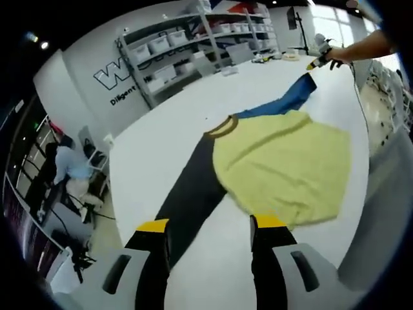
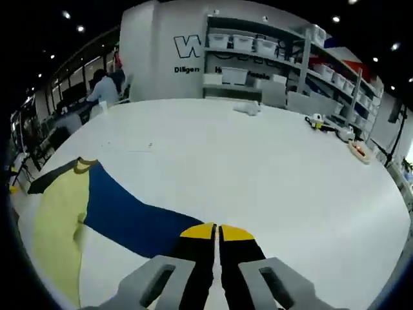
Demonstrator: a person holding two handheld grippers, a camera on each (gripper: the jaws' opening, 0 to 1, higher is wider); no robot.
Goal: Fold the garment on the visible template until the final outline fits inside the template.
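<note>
Left tongs (image 1: 210, 227) open, garment (image 1: 277, 161) lengthwise ahead

Shelving (image 2: 284, 55) with bins — a seated person (image 1: 68, 168) beside the table (image 2: 258, 168).

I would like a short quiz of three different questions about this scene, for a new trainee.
1. True or false: the left gripper has its jaws apart over the garment.
2. Which sleeve does the right gripper pinch: (a) black, (b) blue, (c) neither?
3. Fill in: the garment lies on a white ____.

Key: 1 true; 2 b; 3 table.
</note>
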